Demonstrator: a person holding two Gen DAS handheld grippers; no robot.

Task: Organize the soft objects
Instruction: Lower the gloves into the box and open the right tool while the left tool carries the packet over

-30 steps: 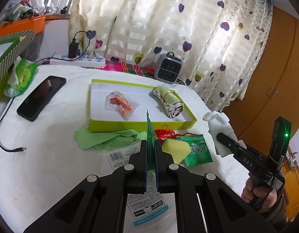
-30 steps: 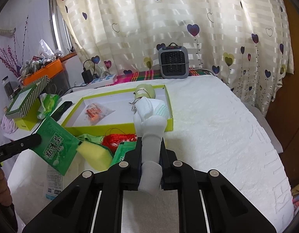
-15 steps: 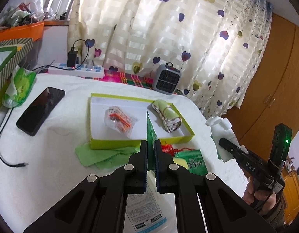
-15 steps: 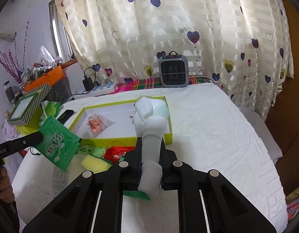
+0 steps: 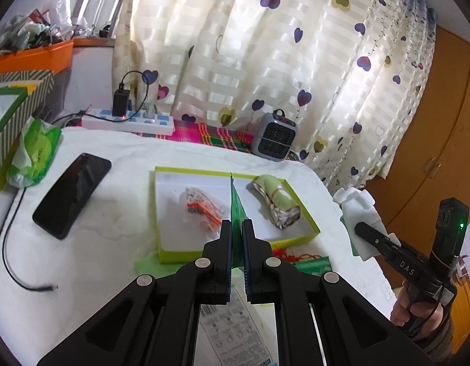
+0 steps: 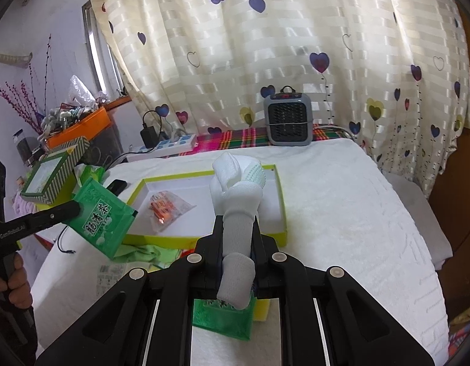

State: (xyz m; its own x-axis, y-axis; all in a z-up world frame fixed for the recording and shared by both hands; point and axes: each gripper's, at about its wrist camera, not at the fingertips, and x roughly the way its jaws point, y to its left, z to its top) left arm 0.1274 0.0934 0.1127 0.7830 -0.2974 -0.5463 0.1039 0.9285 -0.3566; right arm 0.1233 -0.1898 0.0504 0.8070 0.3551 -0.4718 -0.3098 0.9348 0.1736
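Note:
My left gripper [image 5: 236, 228] is shut on a green tea sachet [image 5: 238, 213], seen edge-on; it also shows in the right wrist view [image 6: 102, 213], held above the table left of the box. My right gripper [image 6: 236, 228] is shut on a white and grey sock [image 6: 236, 192], held up near the box's front; it also shows in the left wrist view [image 5: 356, 210]. The shallow lime-green box [image 5: 161, 213] holds an orange-and-clear packet [image 5: 204, 207] and a rolled green patterned cloth [image 5: 277, 207].
On the white table in front of the box lie a green cloth [image 6: 140, 251], a red tassel [image 5: 292, 256], another green sachet [image 6: 222, 320], a yellow sponge [image 6: 262, 308] and a printed packet [image 5: 231, 329]. A phone [image 5: 71, 195], power strip [image 5: 128, 120] and small heater [image 6: 288, 120] stand further back.
Both grippers have risen and moved toward the box with their loads. The sachet and the sock now hang higher and closer to the box.

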